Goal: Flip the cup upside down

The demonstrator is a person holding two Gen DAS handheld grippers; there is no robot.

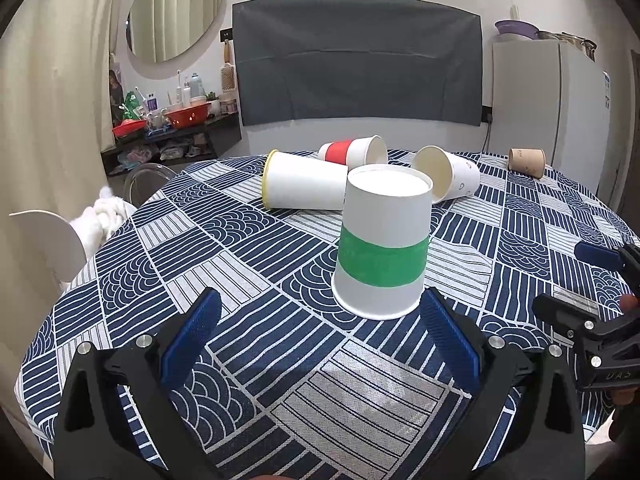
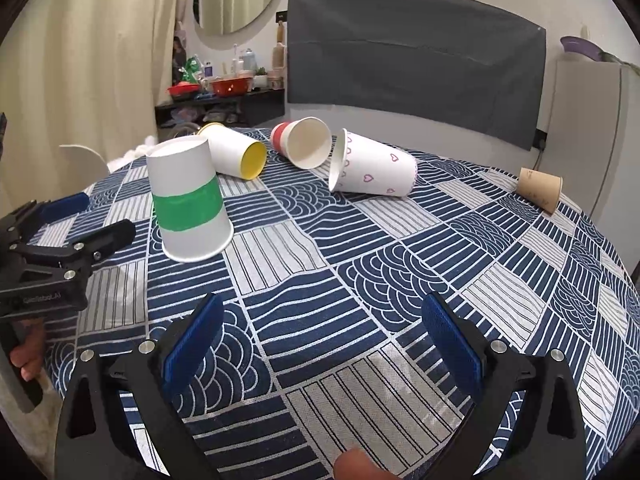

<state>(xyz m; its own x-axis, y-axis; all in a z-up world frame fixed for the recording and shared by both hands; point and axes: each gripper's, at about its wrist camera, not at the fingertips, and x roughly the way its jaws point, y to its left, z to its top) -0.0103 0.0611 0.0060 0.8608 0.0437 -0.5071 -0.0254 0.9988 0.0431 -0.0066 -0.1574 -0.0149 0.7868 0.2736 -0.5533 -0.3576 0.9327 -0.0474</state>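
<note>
A white paper cup with a green band [image 1: 382, 246] stands upside down on the patterned tablecloth, base up; it also shows in the right wrist view [image 2: 188, 200]. My left gripper [image 1: 320, 316] is open and empty, just in front of the cup, with the cup near its right finger [image 1: 450, 340]. My right gripper [image 2: 320, 320] is open and empty over the cloth, to the right of the cup. The left gripper also shows at the left edge of the right wrist view [image 2: 76, 220].
Several cups lie on their sides behind: a yellow-rimmed cup [image 1: 304, 186], a red-banded cup [image 1: 354, 151], a heart-print cup [image 2: 372, 168], and a brown cup [image 2: 540, 189] far right. The round table [image 1: 120, 280] drops off at left, by a white chair [image 1: 48, 240].
</note>
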